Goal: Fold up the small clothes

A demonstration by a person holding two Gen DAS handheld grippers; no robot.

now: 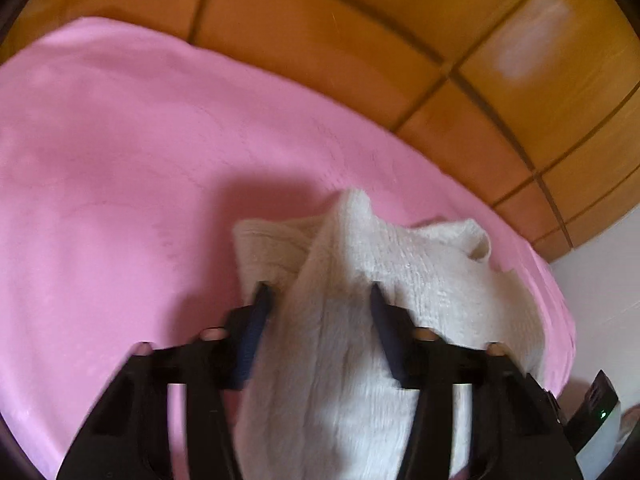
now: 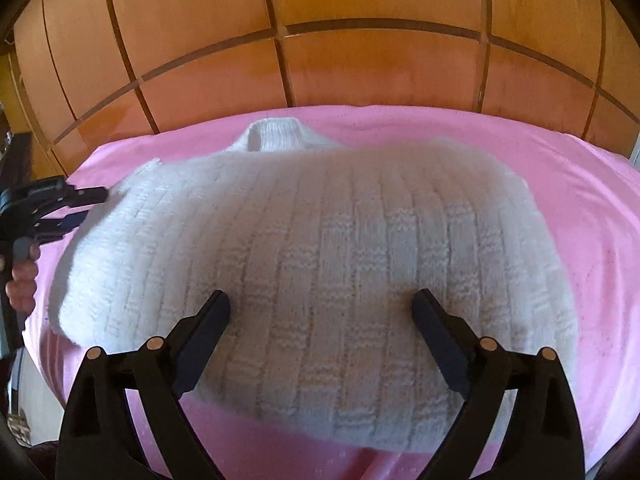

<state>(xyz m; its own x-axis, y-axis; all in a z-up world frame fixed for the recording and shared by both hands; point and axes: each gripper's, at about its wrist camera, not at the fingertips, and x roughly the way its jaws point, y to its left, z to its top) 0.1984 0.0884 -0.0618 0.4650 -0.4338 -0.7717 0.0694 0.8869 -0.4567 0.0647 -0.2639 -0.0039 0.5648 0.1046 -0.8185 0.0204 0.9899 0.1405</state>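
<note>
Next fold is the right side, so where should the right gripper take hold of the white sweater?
Probably the white sweater's right side edge, coming from the bare pink sheet. There the knit ends in a free edge lying flat; the right gripper stands open over thick mid-body knit.

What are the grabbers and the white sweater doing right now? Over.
Left gripper straddling white knitted sweater fabric, grip unclear. Right gripper wide open over it, holding nothing. Sweater lies on pink sheet. Nothing in the way.
</note>
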